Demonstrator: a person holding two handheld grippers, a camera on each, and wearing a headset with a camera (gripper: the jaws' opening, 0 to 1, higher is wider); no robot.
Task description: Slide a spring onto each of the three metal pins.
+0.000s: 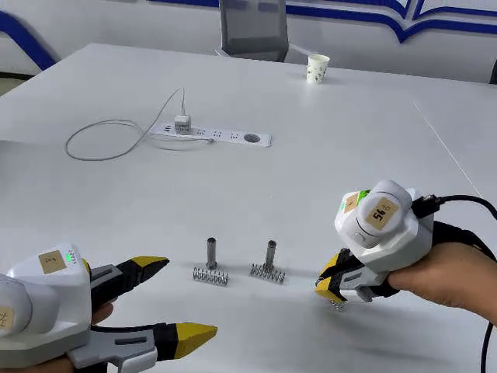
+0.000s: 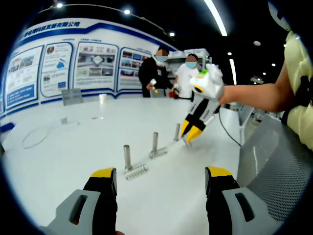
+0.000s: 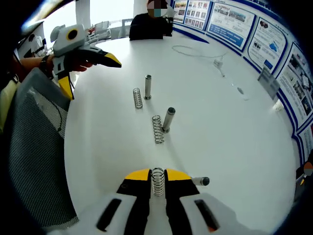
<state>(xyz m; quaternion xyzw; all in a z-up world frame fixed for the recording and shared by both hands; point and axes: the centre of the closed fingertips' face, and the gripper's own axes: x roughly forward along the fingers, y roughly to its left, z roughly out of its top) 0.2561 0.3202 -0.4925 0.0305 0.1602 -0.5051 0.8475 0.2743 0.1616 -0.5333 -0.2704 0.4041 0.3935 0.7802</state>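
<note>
Two metal pins (image 1: 211, 252) (image 1: 270, 252) stand upright on the white table (image 1: 256, 186), each with a spring (image 1: 210, 275) (image 1: 267, 272) lying at its base. My right gripper (image 1: 332, 289) is low over the table to their right, shut on a third spring (image 3: 157, 181) that stands up between its yellow tips. A third pin (image 3: 200, 181) sits just beside those tips; it stands upright in the left gripper view (image 2: 177, 132). My left gripper (image 1: 175, 299) waits at the near left, open, with nothing between its fingers.
A white power strip (image 1: 211, 136) with a charger and looped cable lies mid-table. A paper cup (image 1: 317, 68) stands at the far side by a grey chair (image 1: 252, 27). Two people (image 2: 155, 73) stand beyond the table.
</note>
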